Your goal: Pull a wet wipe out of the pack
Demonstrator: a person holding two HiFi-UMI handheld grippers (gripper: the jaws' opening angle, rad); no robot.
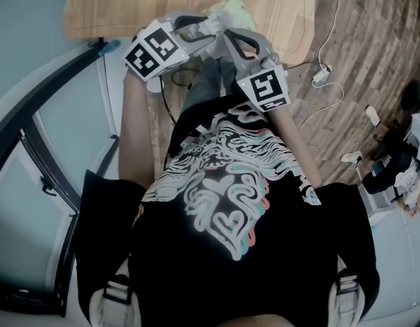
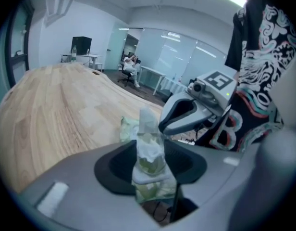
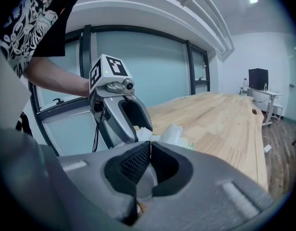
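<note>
The wet wipe pack [image 1: 232, 9], pale green and white, lies at the wooden table's near edge. A crumpled white wipe [image 2: 147, 121] sticks up out of the pack [image 2: 126, 129]. My left gripper [image 2: 150, 170] is open. The wipe's bunched lower part stands in the gap between its dark pads, and I see no squeeze on it. My right gripper [image 3: 149, 146] is shut at the pack's near edge, with a thin pale strip caught between its pads. Its tips [image 2: 163, 126] touch the wipe's side. In the head view both grippers [image 1: 211, 27] meet just in front of the pack.
The wooden table [image 1: 128, 5] runs away from me. Its near edge lies just under the grippers. Below them the floor shows, with a cable [image 1: 319, 53] and a plug. A glass wall and dark frame [image 1: 33, 135] stand on my left. Desks and seated people [image 2: 129, 66] are far off.
</note>
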